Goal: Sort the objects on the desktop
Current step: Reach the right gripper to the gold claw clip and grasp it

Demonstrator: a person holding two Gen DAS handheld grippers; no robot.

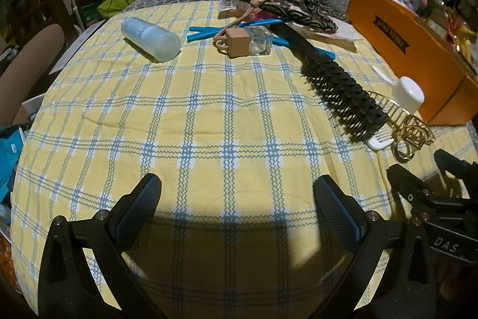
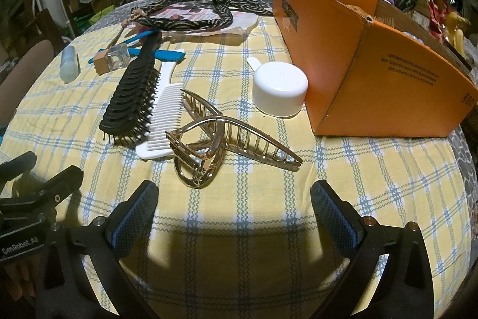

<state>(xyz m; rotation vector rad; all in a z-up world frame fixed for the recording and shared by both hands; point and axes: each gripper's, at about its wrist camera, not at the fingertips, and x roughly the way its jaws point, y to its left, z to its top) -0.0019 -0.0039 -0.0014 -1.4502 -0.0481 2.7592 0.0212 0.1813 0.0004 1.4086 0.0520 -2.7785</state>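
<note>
Ahead — bare tablecloth (image 1: 209, 115), box (image 2: 373, 73) rightward

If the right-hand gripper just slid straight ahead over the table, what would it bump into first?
Most likely the gold hair claw. It lies just ahead of the right gripper, whose jaws stand wide open with only bare cloth between them. The claw sits slightly left of centre, so depth is a guess. The white comb lies further left.
</note>
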